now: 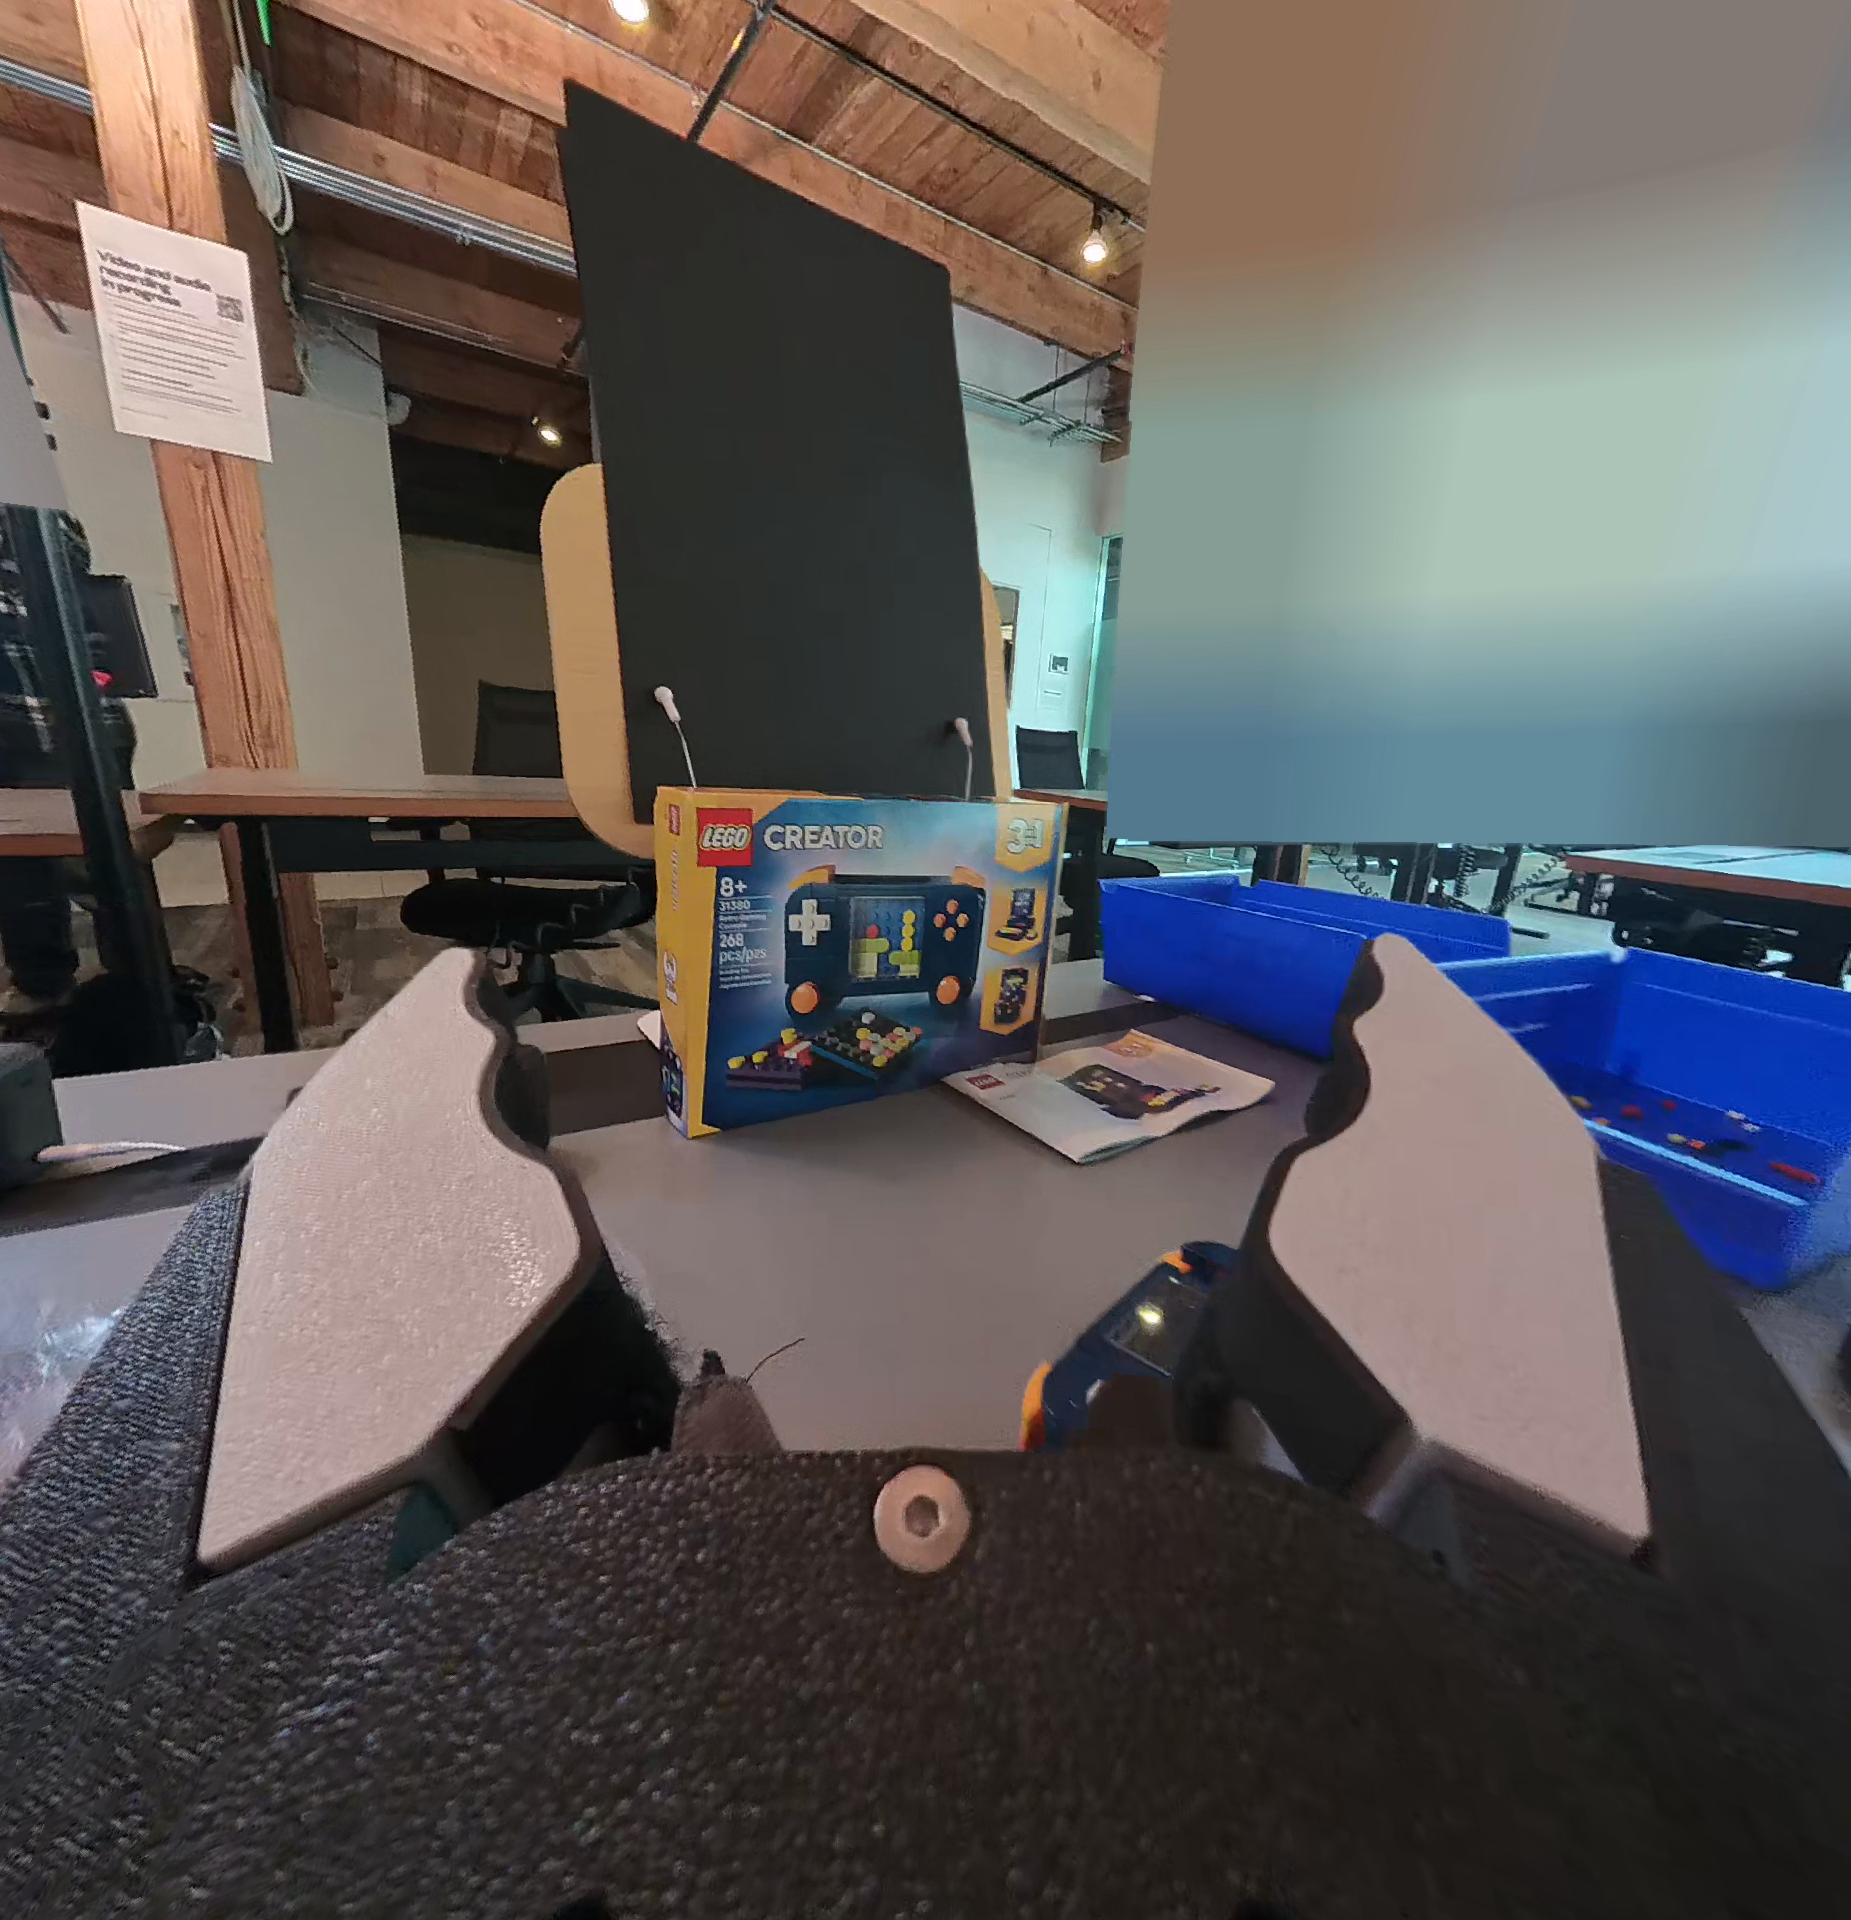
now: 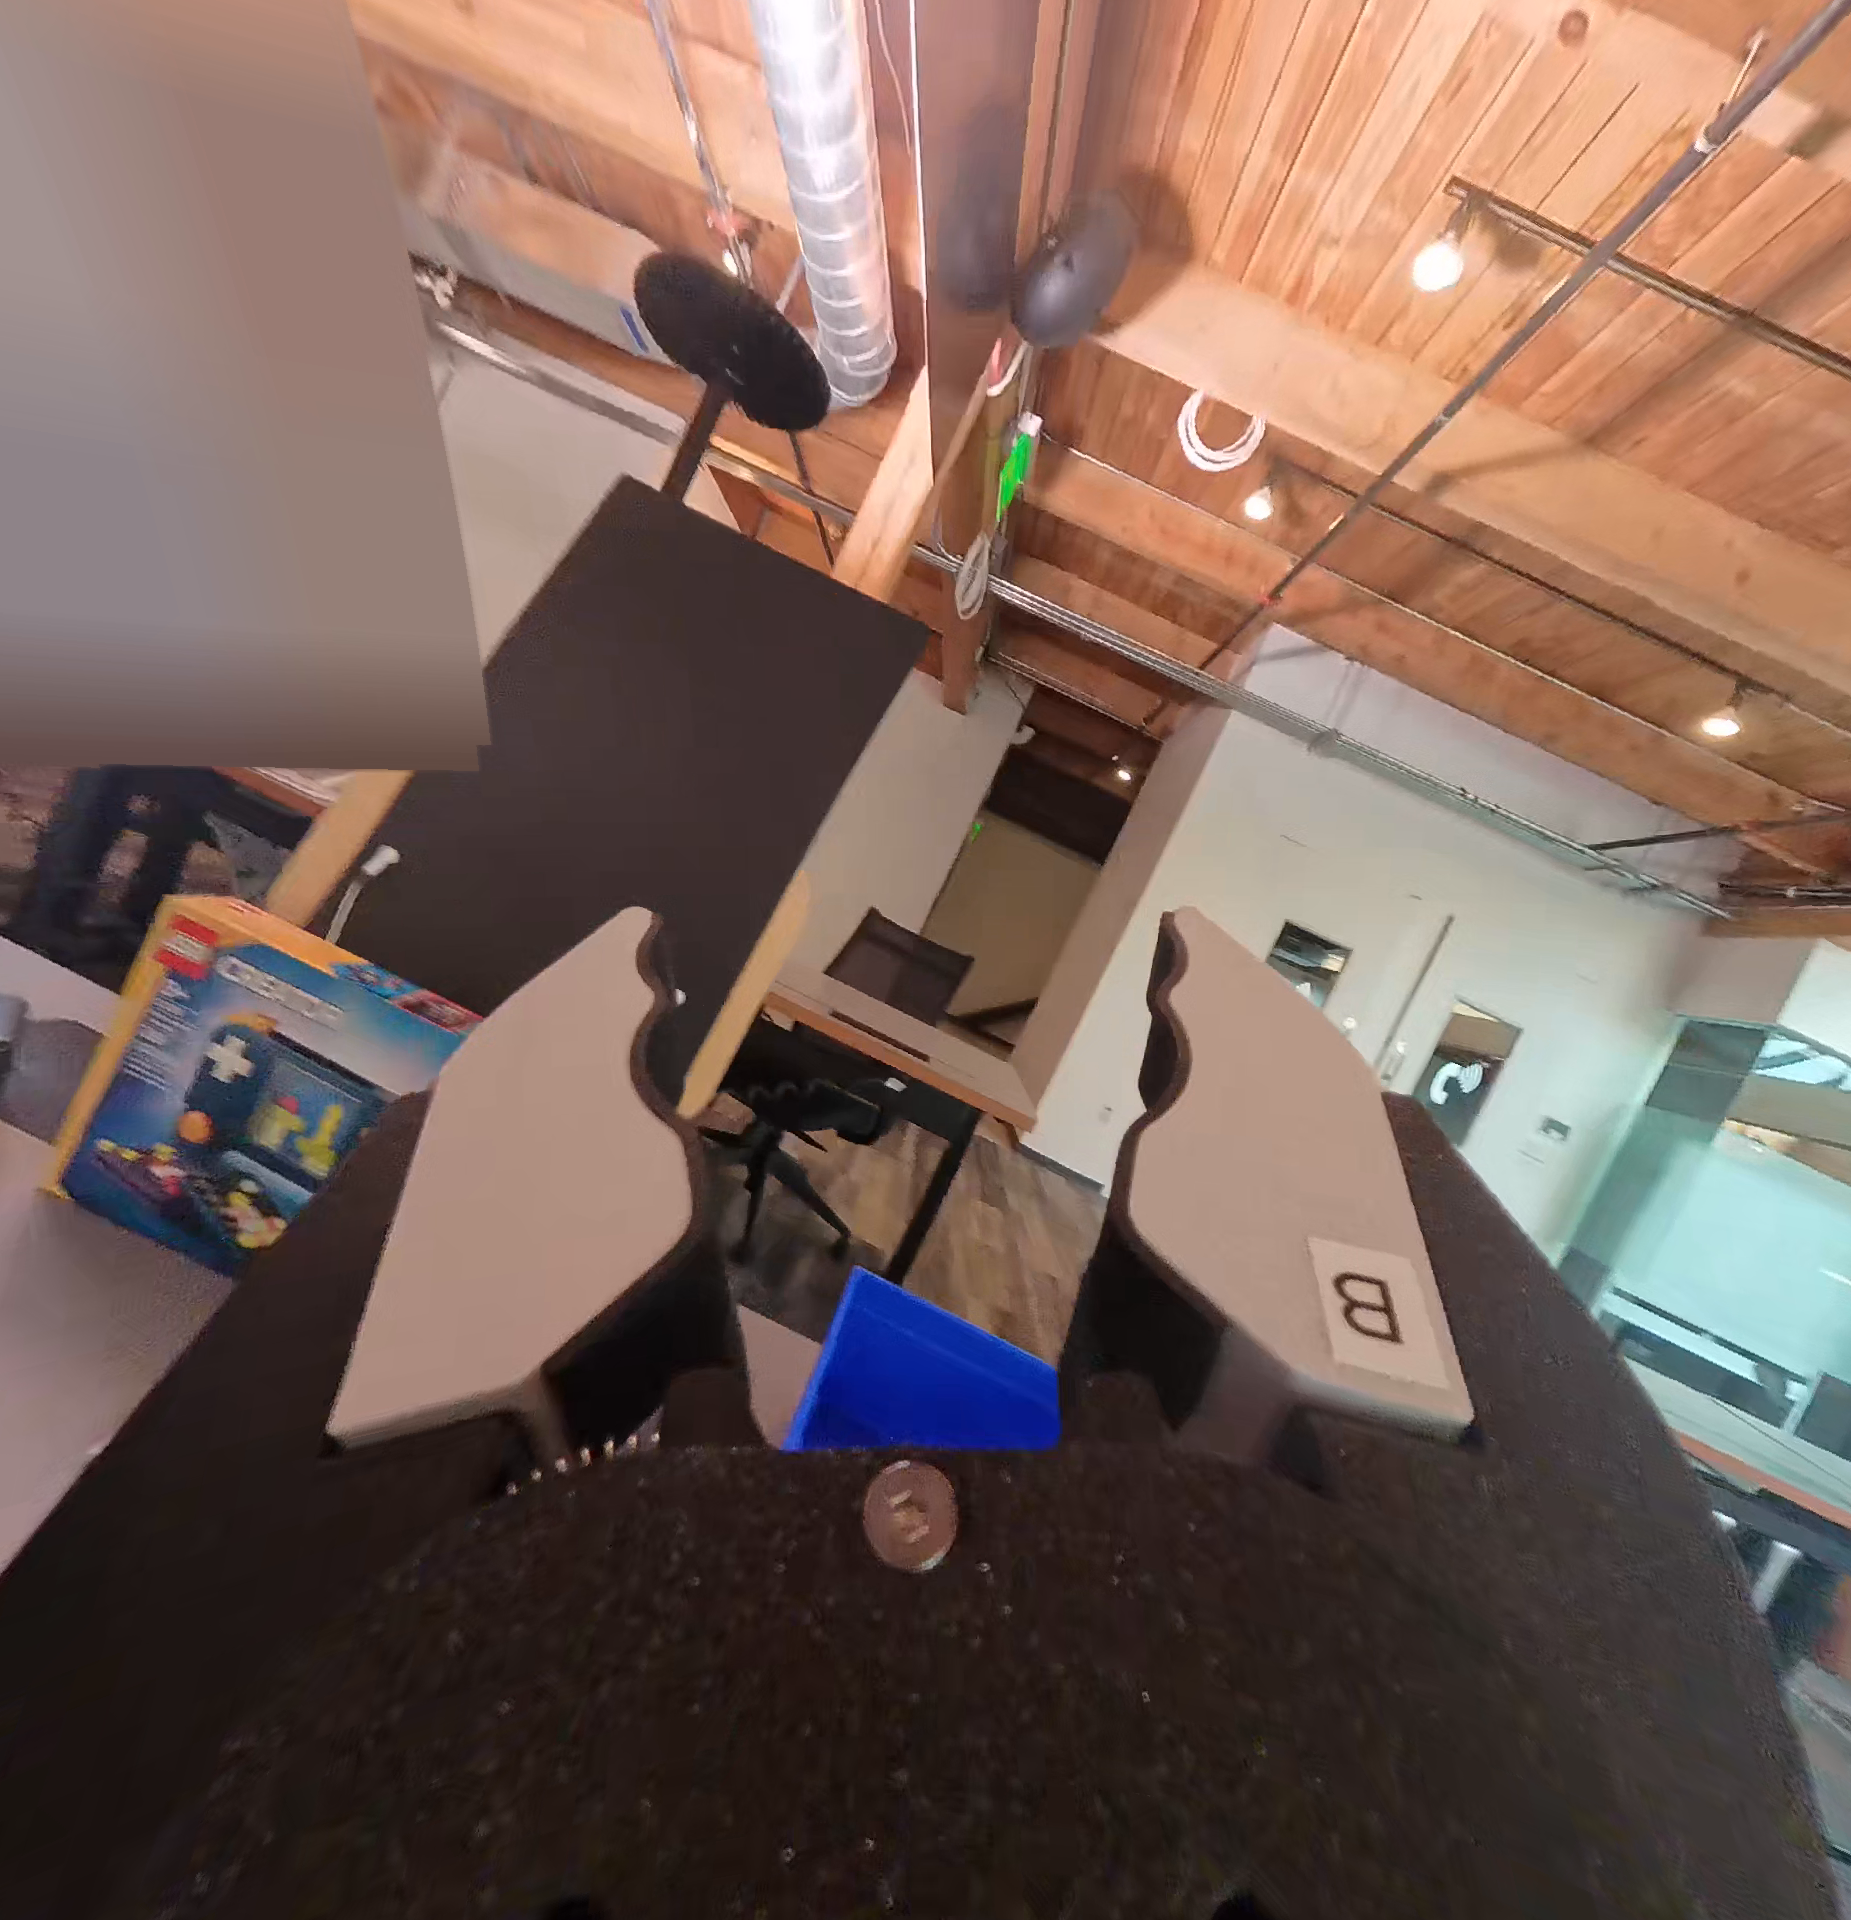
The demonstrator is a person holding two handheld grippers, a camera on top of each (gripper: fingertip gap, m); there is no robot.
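My left hand-held gripper (image 1: 916, 1049) hangs low over the grey counter (image 1: 879, 1247) with its two grey fingers (image 1: 401, 1236) spread wide and nothing between them. Just inside the right-hand finger, close to the camera, lies a small dark-blue and orange brick-built handheld console model (image 1: 1129, 1340), partly hidden by that finger; I cannot tell whether the finger touches it. Beyond the console model, upright on the counter, stands the colourful cardboard toy box (image 1: 859, 956), and just to the right of the box lies a folded paper instruction booklet (image 1: 1108, 1091). Farther right of the box sit blue plastic bins (image 1: 1731, 1081), the nearer one holding scattered small bricks. Behind the box rises a tall black board (image 1: 775, 468). My right hand-held gripper (image 2: 910, 977) is tilted up toward the wooden ceiling (image 2: 1420, 208), fingers apart and empty, with the box low on its left.
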